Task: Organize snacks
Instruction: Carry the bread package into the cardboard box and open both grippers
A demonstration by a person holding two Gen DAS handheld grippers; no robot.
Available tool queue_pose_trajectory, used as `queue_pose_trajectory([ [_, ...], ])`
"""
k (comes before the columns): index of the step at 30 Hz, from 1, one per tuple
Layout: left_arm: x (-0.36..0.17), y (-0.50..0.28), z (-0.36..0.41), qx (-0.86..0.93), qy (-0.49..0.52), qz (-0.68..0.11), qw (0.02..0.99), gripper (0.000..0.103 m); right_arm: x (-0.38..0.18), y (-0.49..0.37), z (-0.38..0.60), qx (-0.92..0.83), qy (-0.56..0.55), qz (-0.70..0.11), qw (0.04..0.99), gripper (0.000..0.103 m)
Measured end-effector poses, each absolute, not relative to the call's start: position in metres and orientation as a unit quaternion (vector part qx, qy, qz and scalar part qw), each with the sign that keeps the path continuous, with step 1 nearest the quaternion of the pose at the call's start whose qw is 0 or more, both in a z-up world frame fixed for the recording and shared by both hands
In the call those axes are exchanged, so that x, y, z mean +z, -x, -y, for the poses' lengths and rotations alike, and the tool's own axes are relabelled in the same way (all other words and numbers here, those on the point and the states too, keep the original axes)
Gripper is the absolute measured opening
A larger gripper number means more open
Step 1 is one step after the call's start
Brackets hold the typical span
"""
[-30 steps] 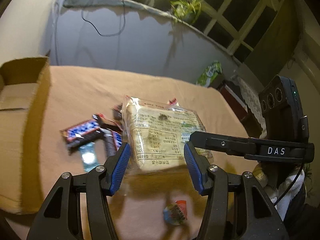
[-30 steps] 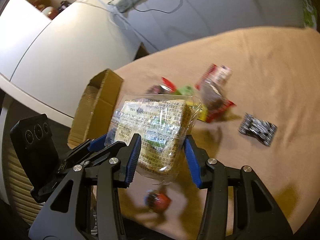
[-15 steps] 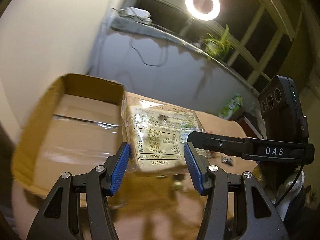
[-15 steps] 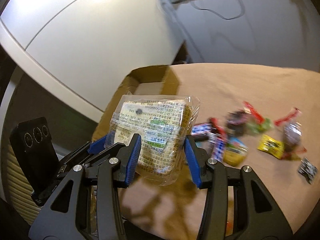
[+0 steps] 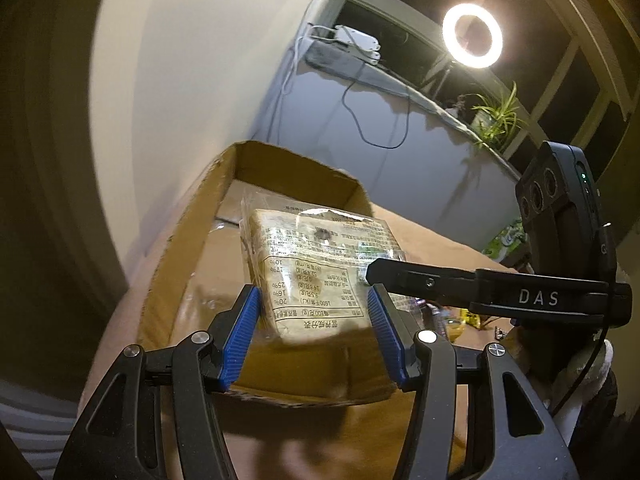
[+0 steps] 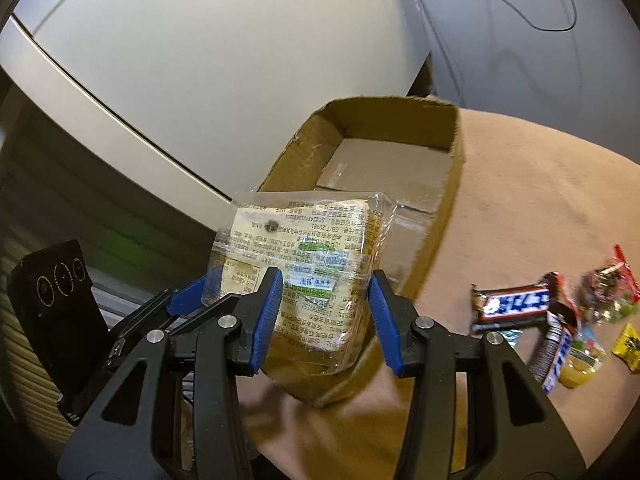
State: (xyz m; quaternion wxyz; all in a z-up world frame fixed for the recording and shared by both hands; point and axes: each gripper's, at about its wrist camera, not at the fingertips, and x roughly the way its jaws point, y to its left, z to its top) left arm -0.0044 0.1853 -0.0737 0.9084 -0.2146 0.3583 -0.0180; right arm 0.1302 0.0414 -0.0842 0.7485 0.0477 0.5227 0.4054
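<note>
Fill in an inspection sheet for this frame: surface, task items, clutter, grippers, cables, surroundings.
Surface: tan cloth, creased.
Job's things: clear-wrapped bread pack held above the open cardboard box; box floor bare where visible.
Clutter: loose snack bars and candies on the cloth, right of the box.
Grippers: left hand-held gripper and right hand-held gripper both shut on the bread pack.
Cables: dark cable hanging down the grey wall.
Surroundings: ring light, potted plant, white power strip.

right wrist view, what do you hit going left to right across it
left gripper → bread pack → cardboard box → snickers bar → red-wrapped candy → yellow candy
</note>
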Motion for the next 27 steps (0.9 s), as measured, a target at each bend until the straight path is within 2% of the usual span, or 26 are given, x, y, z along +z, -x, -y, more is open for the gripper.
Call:
queue_pose_trajectory([
  [11,-0.088,0.008,-0.197,-0.004,0.223,-0.369,0.902,0.054,-0.101,-0.144,-0.076,0.400,-0.029,-0.535,0.744,0.047],
  [27,-0.070,0.016,-0.171,-0.017,0.190,-0.361,0.913,0.054,-0.077,-0.130,-0.027,0.380,-0.009,-0.512,0.770,0.047],
])
